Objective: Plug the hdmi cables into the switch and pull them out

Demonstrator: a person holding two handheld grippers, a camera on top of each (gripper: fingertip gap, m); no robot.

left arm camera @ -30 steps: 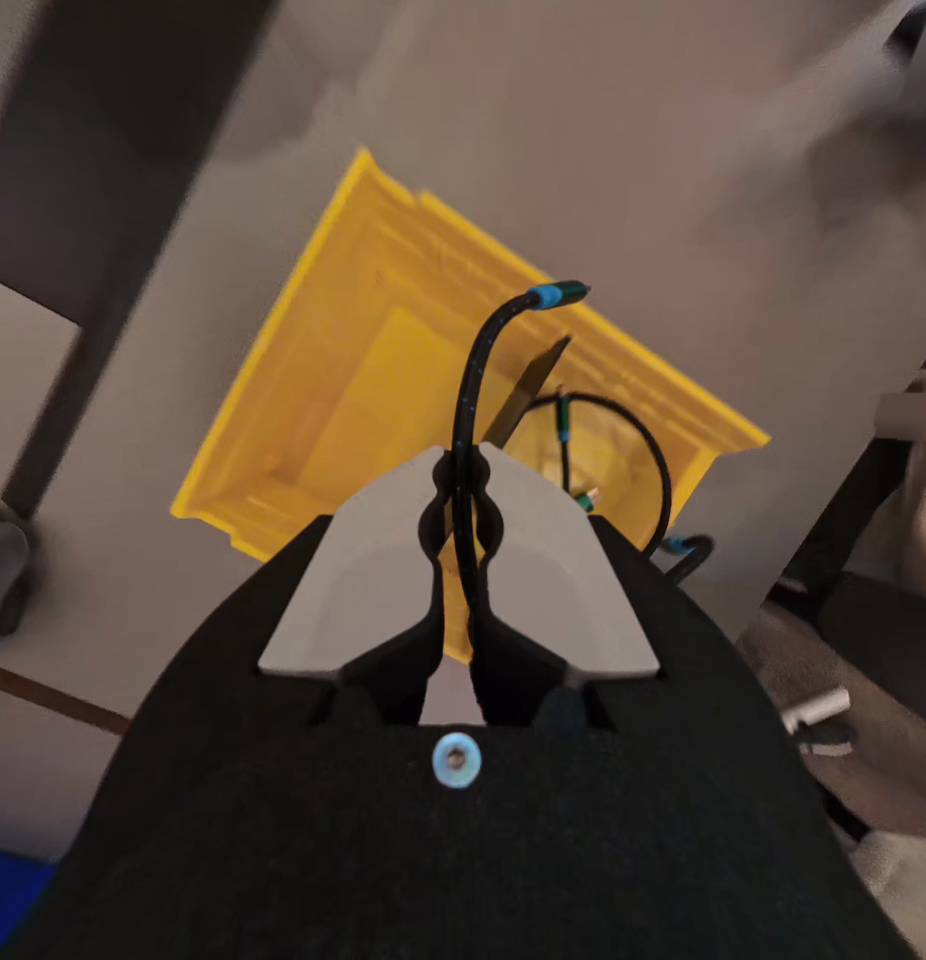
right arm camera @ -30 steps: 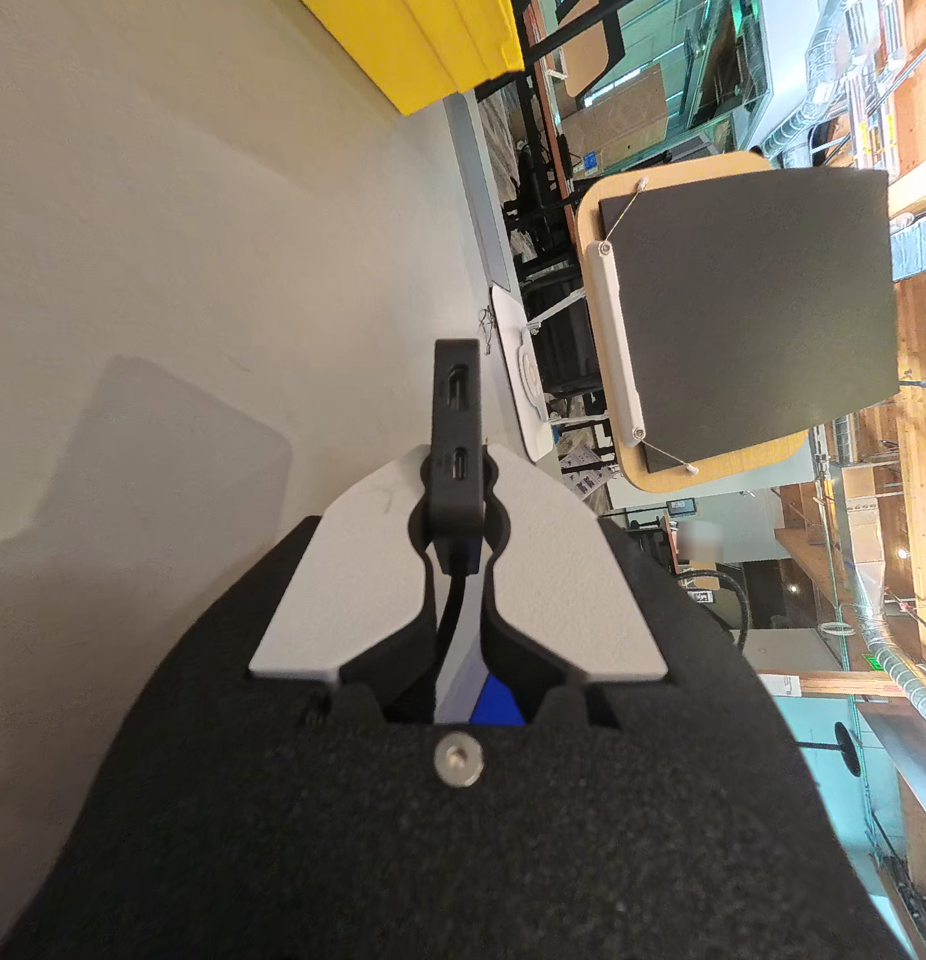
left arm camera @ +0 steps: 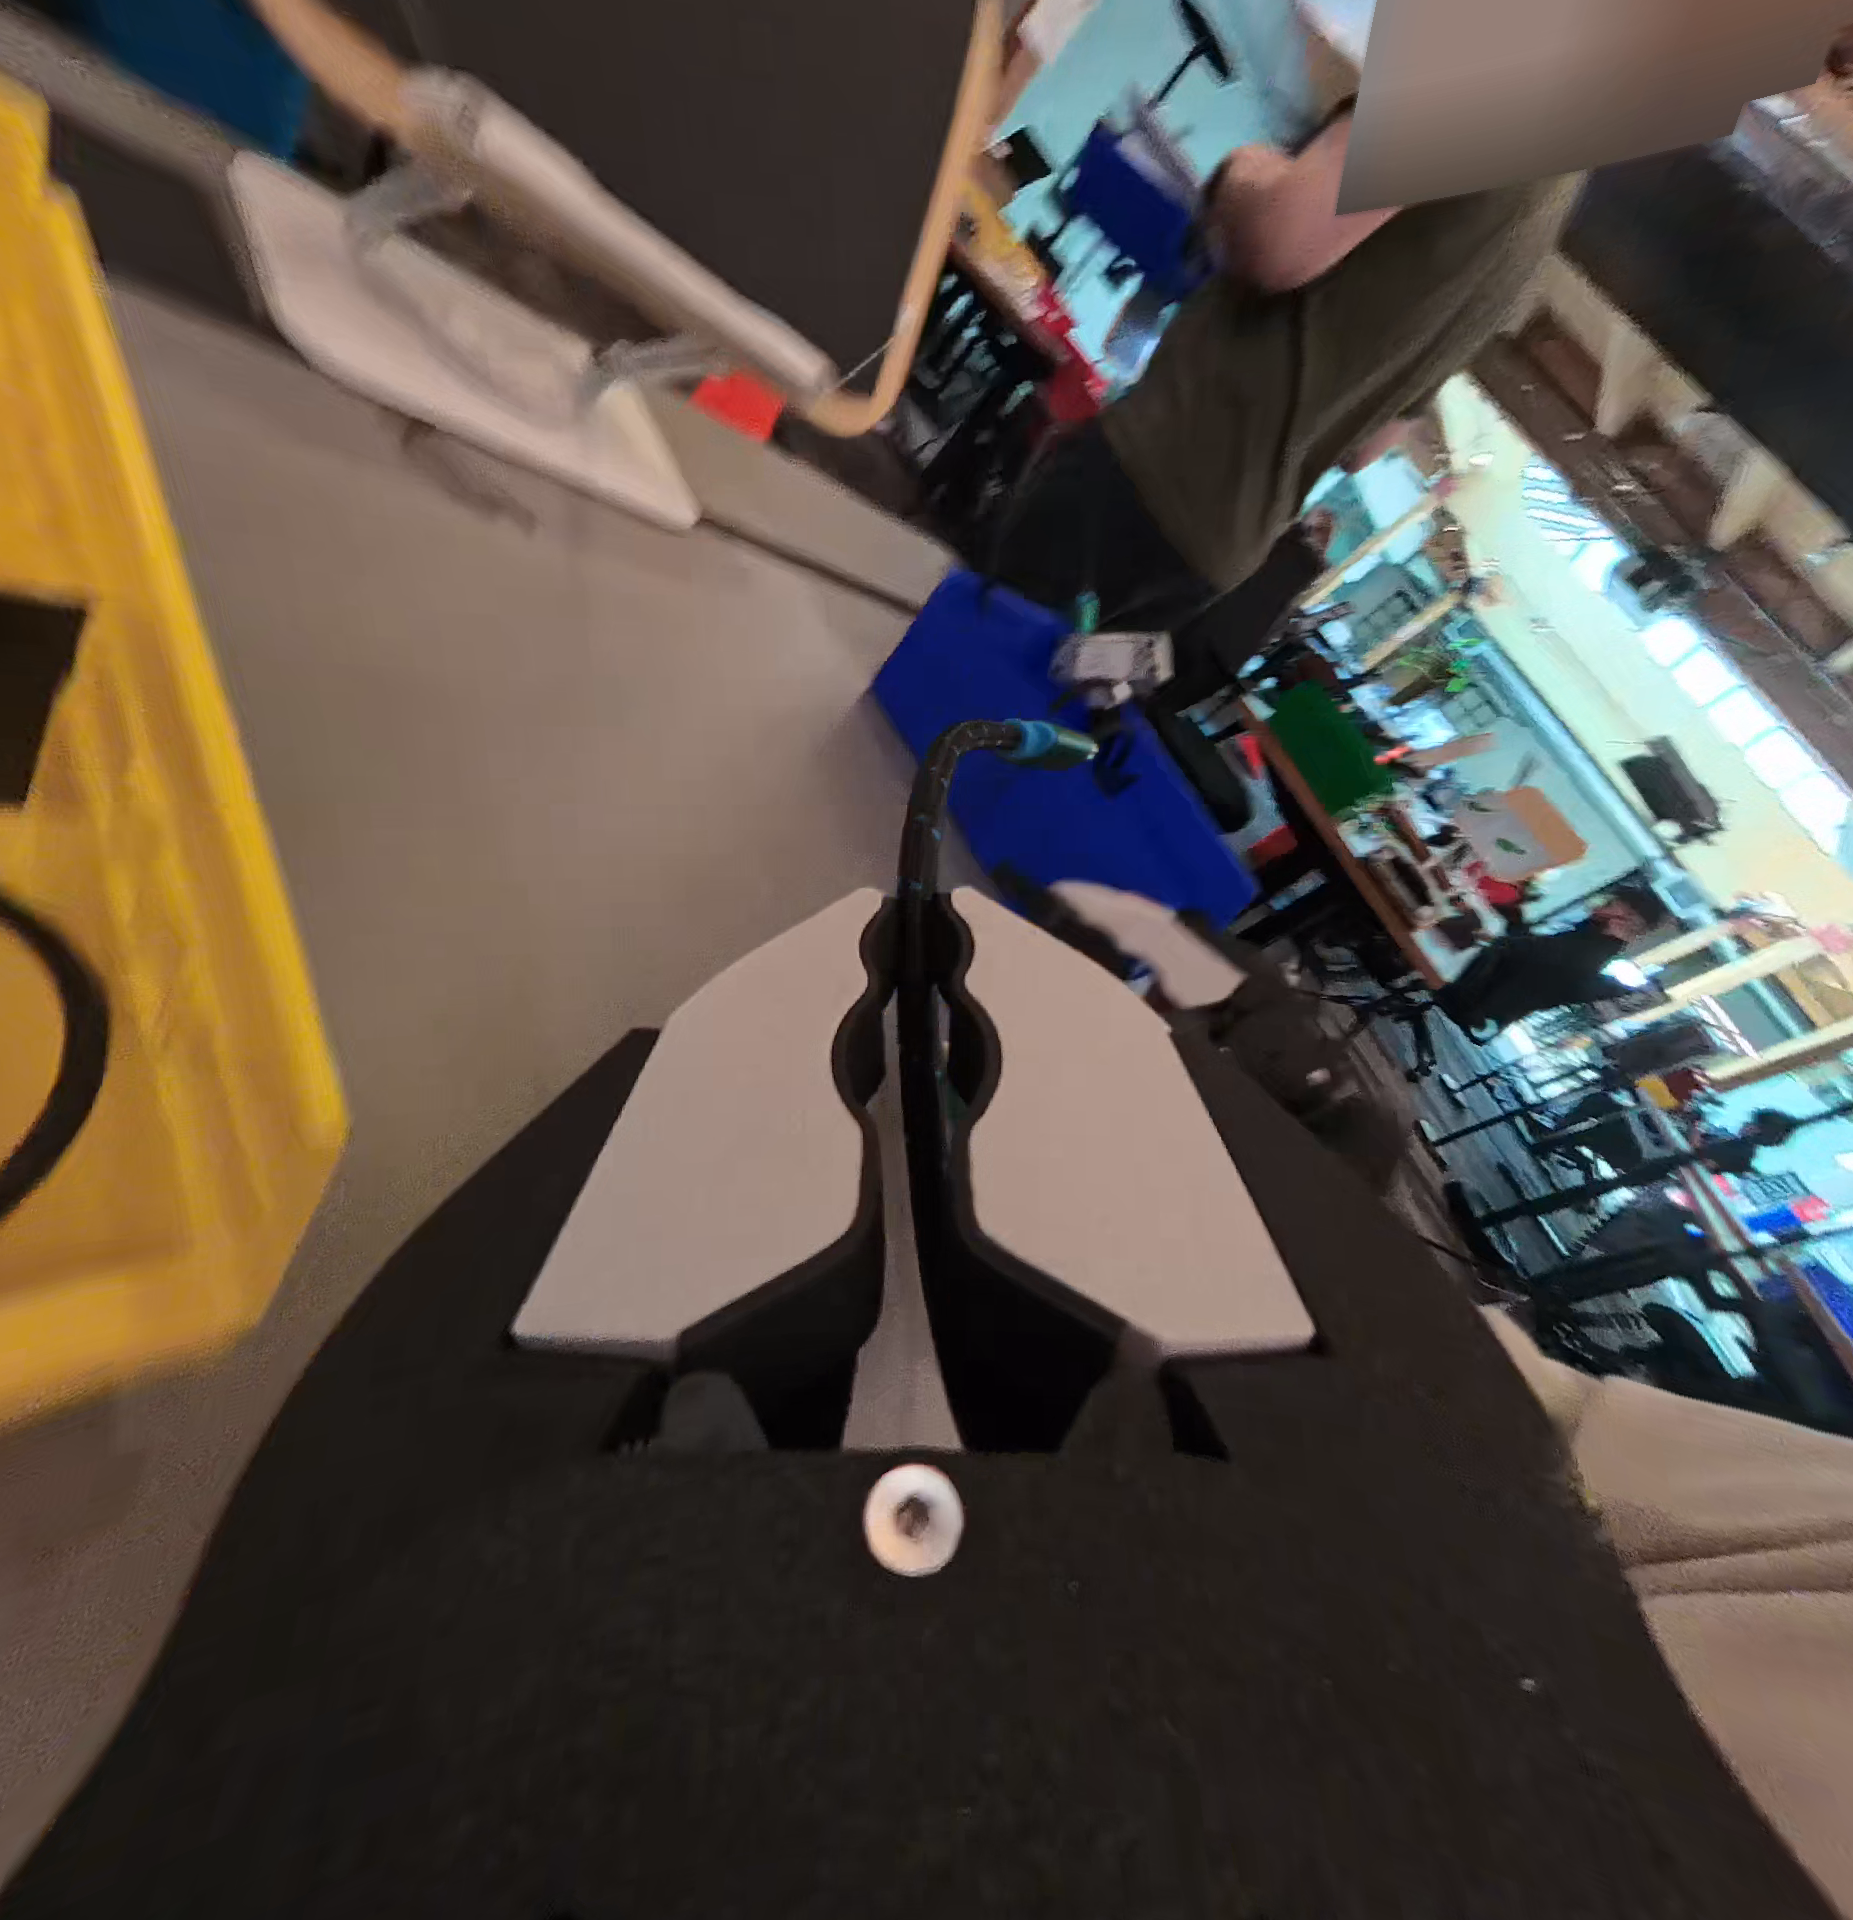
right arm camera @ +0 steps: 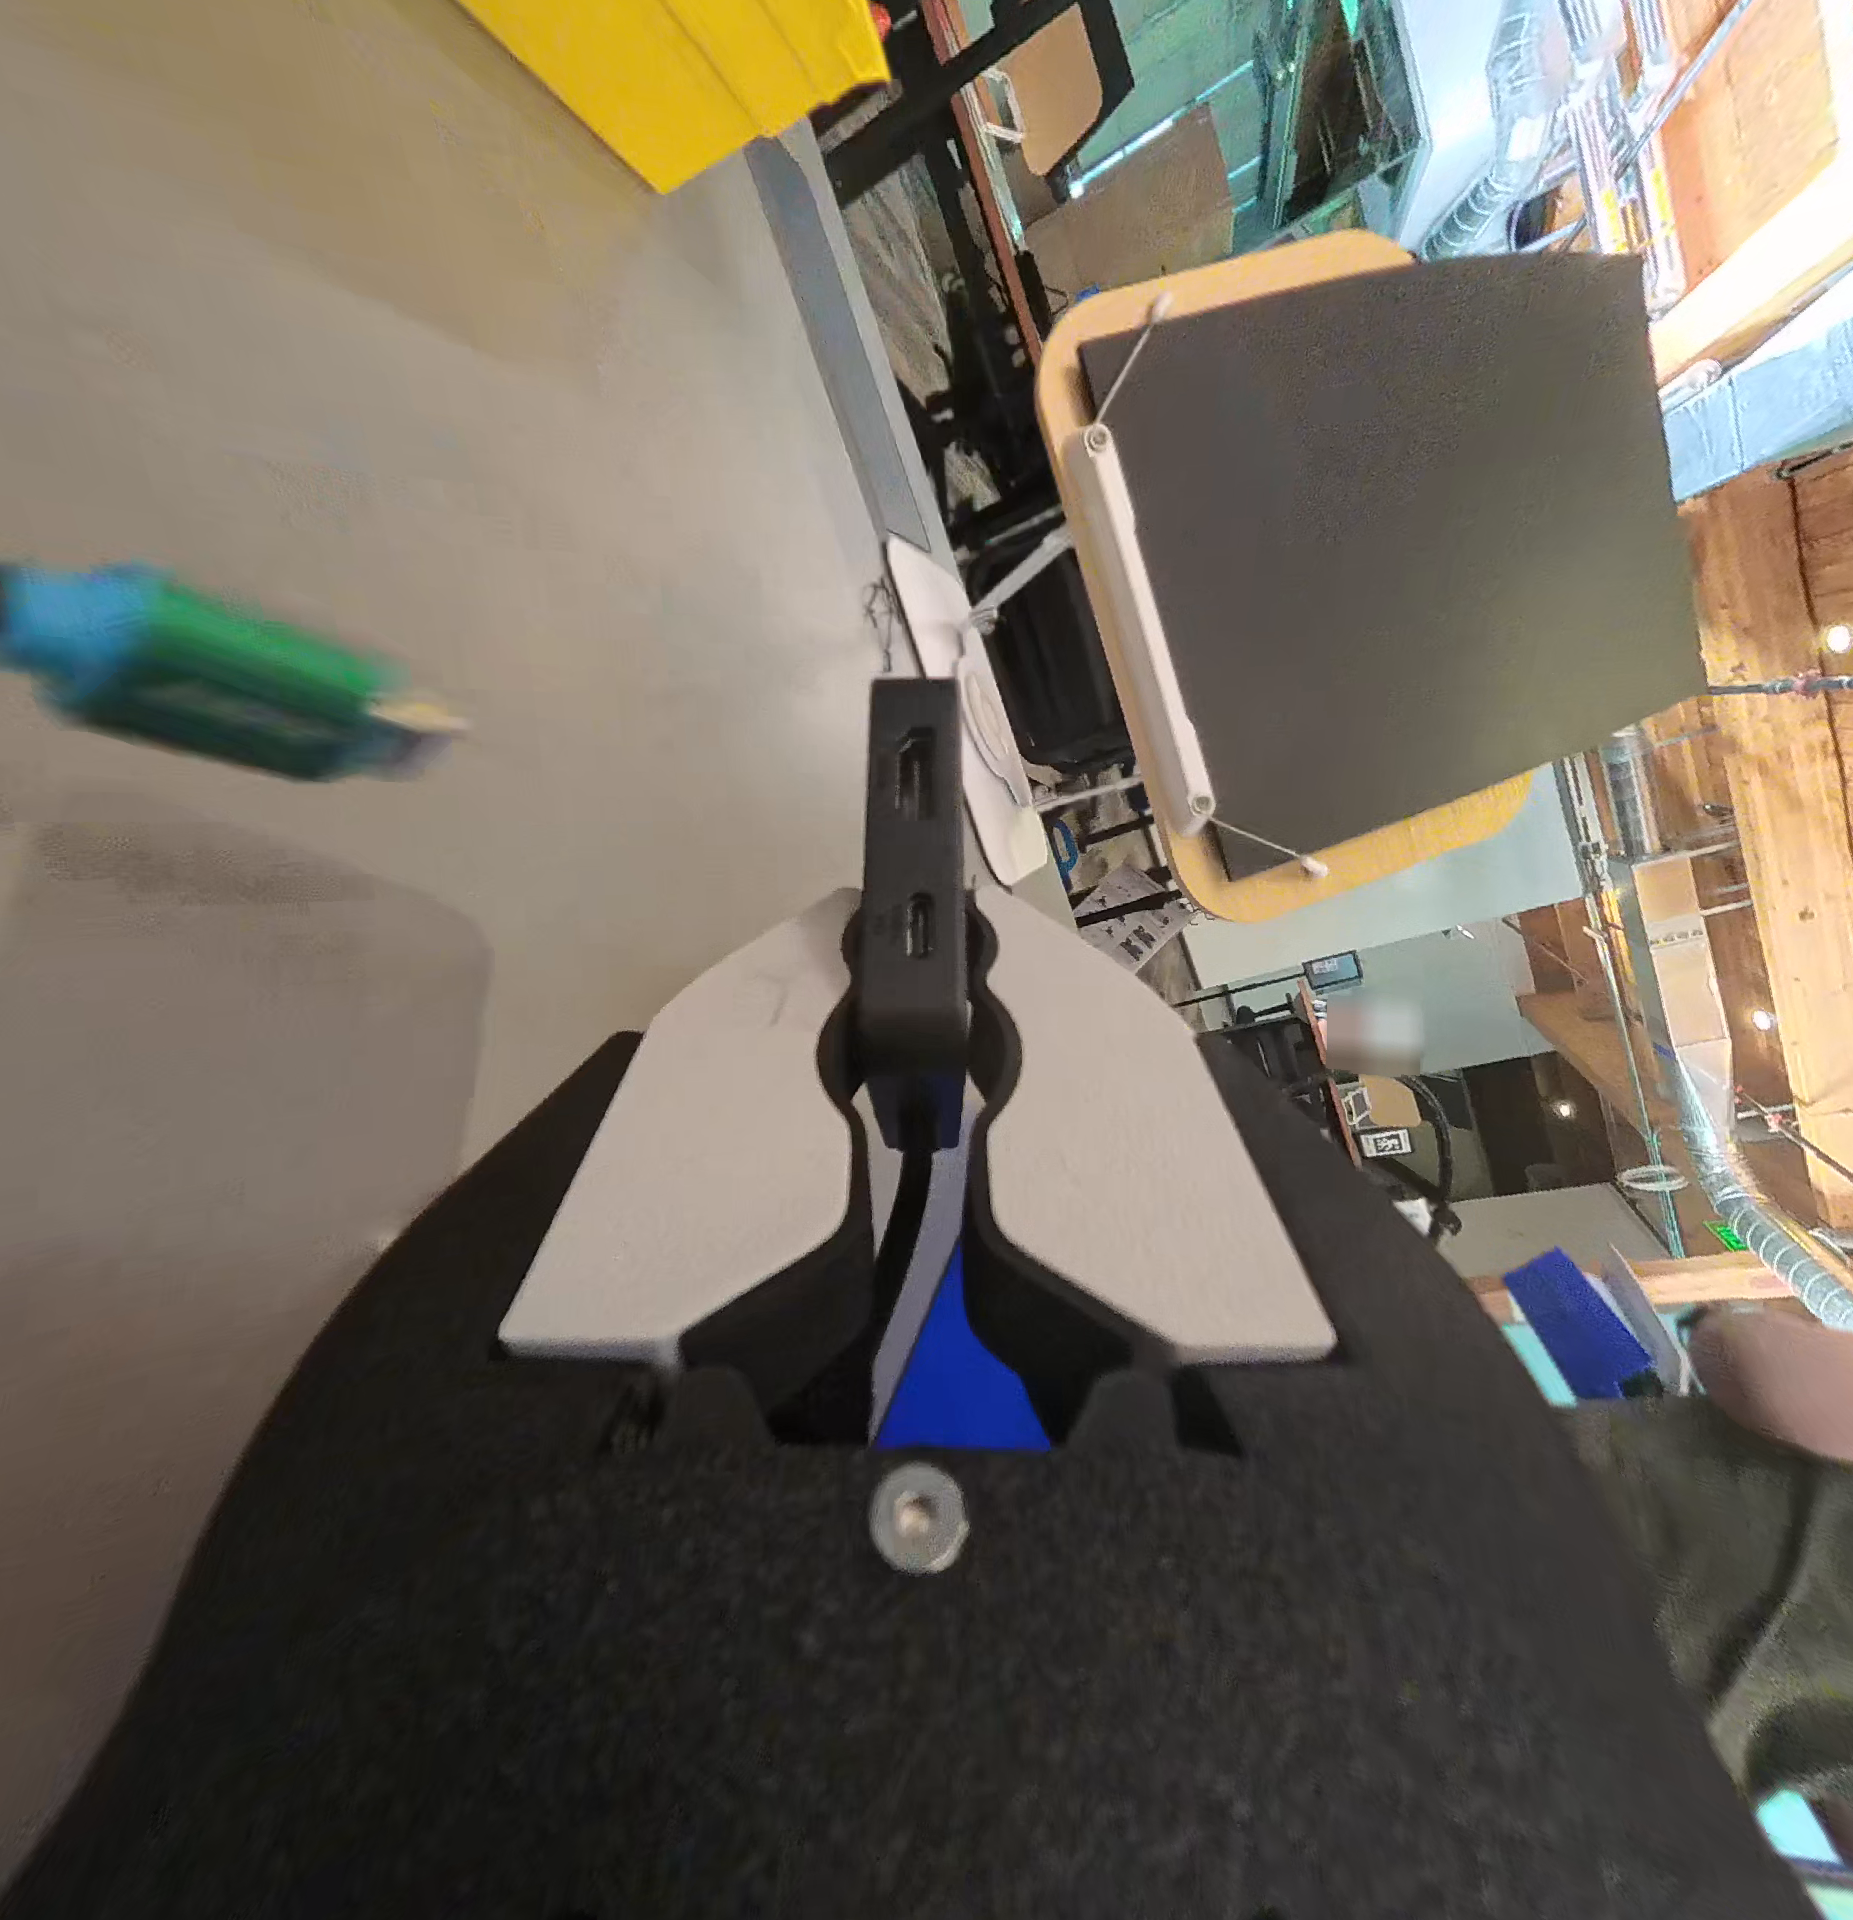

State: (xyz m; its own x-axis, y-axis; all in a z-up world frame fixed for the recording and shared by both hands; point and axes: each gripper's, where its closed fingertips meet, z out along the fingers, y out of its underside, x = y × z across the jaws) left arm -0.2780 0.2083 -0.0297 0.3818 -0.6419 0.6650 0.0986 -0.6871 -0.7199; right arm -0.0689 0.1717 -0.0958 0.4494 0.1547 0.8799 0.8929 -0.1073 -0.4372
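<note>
The left gripper [left arm camera: 917, 914] is clenched on a black braided hdmi cable [left arm camera: 922, 831], whose cord rises from the fingertips and bends toward 3 o'clock, ending in a blue-collared plug. The right gripper [right arm camera: 917, 914] clamps a slim black switch [right arm camera: 914, 831] standing upright, its ports facing the camera. In the right wrist view, the blurred blue-green plug [right arm camera: 215, 675] hangs at 9 o'clock, apart from the switch. A yellow bin [left arm camera: 101, 727] sits on the grey table [left arm camera: 537, 675].
</note>
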